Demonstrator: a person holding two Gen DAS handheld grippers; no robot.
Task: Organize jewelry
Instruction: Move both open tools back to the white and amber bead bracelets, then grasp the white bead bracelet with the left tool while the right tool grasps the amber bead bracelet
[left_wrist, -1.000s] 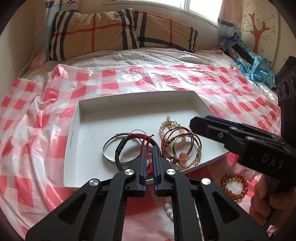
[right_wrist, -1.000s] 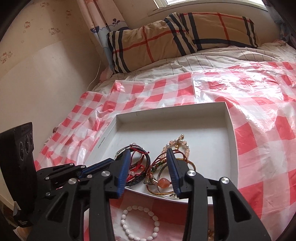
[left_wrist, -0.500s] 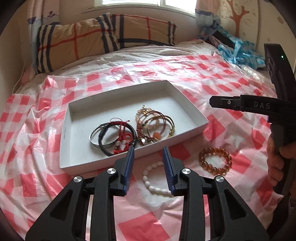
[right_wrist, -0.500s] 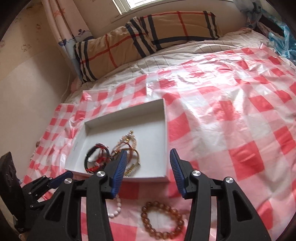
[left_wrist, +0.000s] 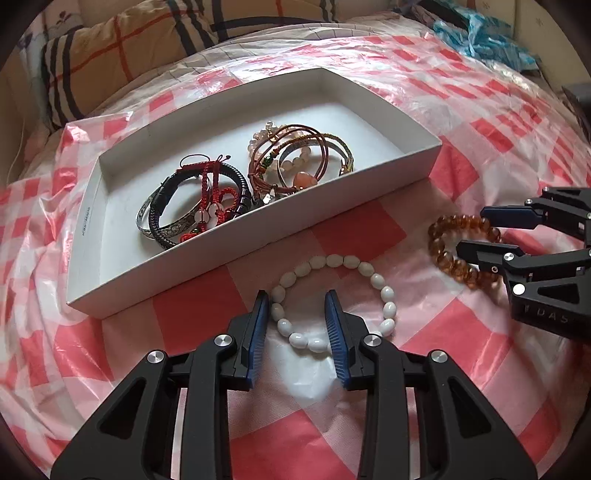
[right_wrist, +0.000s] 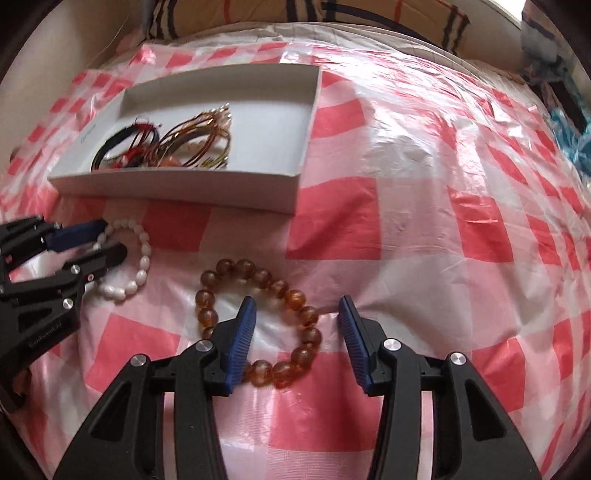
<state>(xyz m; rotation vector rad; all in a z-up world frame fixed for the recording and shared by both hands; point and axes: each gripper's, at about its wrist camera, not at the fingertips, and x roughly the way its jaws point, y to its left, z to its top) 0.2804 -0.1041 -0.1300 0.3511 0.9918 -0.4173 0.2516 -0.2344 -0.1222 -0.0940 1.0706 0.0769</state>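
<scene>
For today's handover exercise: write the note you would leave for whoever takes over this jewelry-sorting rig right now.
Left hand-held gripper: open, astride the white bead bracelet, not gripping.
Right hand-held gripper: jaws closing around the amber bead bracelet, pads not yet on it.
Both bracelets lie on the checked sheet, in front of the white tray.
Done: several bracelets are piled in the tray.
Left: grip both, place them in.

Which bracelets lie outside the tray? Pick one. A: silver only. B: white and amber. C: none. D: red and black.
B: the white bracelet and the amber bracelet lie on the checked sheet in front of the tray, while the red, black and silver ones sit inside it.
</scene>
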